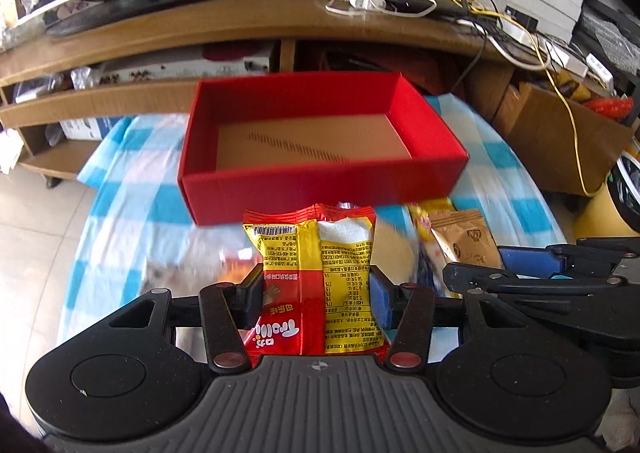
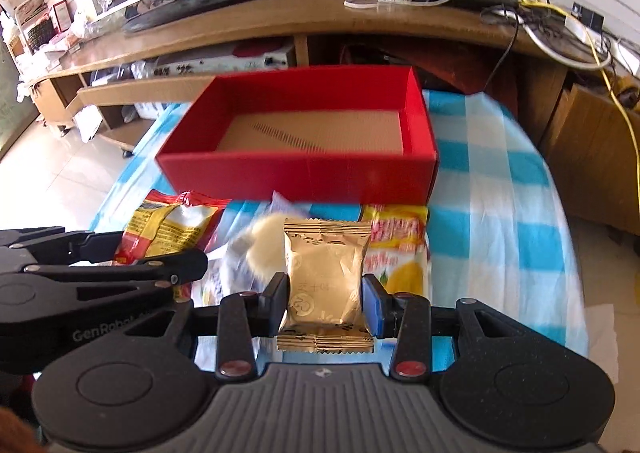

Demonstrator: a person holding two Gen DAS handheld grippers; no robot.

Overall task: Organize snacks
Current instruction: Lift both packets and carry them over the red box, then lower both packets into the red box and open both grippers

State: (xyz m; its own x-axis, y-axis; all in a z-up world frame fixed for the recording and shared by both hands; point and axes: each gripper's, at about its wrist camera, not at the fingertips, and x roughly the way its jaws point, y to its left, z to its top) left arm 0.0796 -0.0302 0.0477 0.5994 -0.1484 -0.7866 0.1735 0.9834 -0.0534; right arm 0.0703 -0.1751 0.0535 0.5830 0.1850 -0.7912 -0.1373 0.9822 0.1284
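Note:
An open red box (image 1: 320, 189) with a bare cardboard floor stands on the blue-checked cloth; it also shows in the right wrist view (image 2: 304, 177). My left gripper (image 1: 316, 293) is shut on a red and yellow snack packet (image 1: 316, 273), held in front of the box. My right gripper (image 2: 325, 299) is shut on a gold snack packet (image 2: 326, 277), also short of the box. The right gripper shows at the right of the left wrist view (image 1: 476, 265), with the gold packet (image 1: 464, 241). The left gripper's arm (image 2: 100, 265) and its packet (image 2: 168, 229) show at the left of the right wrist view.
More snacks lie on the cloth before the box: a yellow-red packet (image 2: 398, 249) and a clear packet with a pale biscuit (image 2: 260, 245). Behind stands a wooden TV bench (image 1: 240, 21) with a monitor, router and cables. Cardboard boxes (image 1: 560, 133) stand at right.

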